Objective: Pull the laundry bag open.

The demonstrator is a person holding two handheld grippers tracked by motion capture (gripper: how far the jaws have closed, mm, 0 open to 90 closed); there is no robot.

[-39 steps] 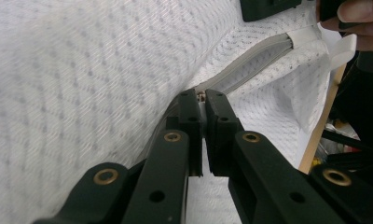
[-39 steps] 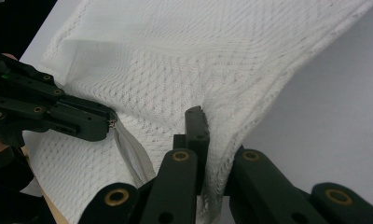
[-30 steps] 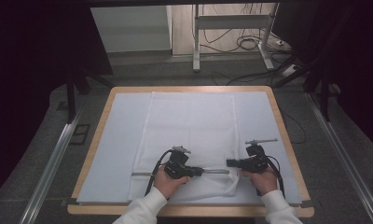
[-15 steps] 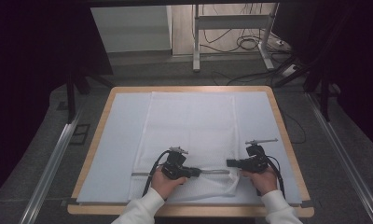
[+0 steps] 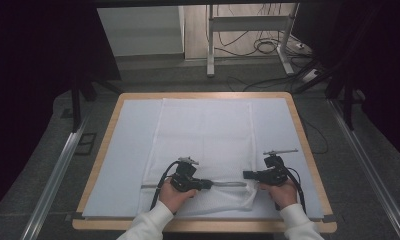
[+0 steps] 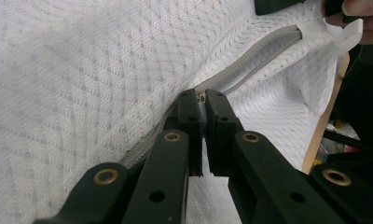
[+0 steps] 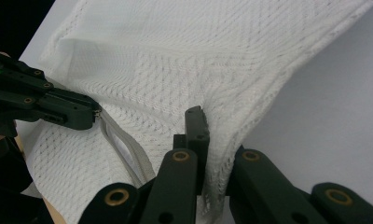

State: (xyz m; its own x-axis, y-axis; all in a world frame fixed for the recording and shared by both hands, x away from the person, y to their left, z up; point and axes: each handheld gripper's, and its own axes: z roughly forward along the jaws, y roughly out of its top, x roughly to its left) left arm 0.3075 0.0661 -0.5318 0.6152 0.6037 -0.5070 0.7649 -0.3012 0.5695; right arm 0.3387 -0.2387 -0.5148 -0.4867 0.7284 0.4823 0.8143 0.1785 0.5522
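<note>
On pale table cover (image 5: 128, 150), mesh bag (image 5: 208, 135), zipper (image 5: 228, 184) between both tongs

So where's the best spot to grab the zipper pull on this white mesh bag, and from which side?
Grip the small metal zipper pull itself, coming along the grey zipper line as the left gripper does. The pull is thin and sits in the track, so jaws closing across it from both sides fit. The right gripper pinches the mesh bag corner, keeping the zipper taut.
</note>
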